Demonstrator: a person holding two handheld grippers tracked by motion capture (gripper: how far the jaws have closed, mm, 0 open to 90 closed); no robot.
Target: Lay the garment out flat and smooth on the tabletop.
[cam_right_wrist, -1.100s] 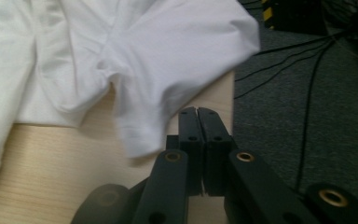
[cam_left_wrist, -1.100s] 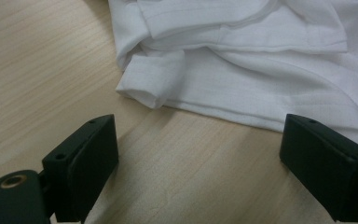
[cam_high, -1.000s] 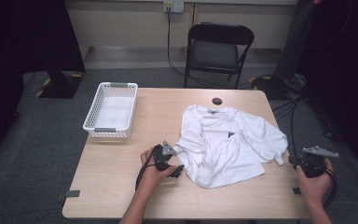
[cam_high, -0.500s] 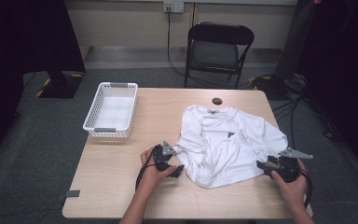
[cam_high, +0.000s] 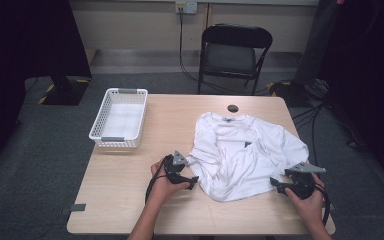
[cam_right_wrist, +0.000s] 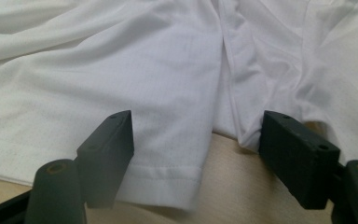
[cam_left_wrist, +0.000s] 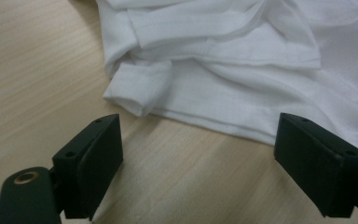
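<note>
**Both grippers open at shirt's near edge**

The white shirt (cam_high: 245,152) lay crumpled on the right half of the table (cam_high: 130,200), right of the white basket (cam_high: 119,118). The left gripper (cam_high: 192,180) stood at its left edge, jaws wide, nothing between them. The right gripper (cam_high: 275,184) had just been opening; a hemmed edge (cam_right_wrist: 168,182) lay between its jaws, unpressed.

On the table (cam_high: 130,200), the basket (cam_high: 118,119) lies at nine o'clock from the shirt (cam_high: 245,152); the chair (cam_high: 230,55) stands at twelve.
</note>
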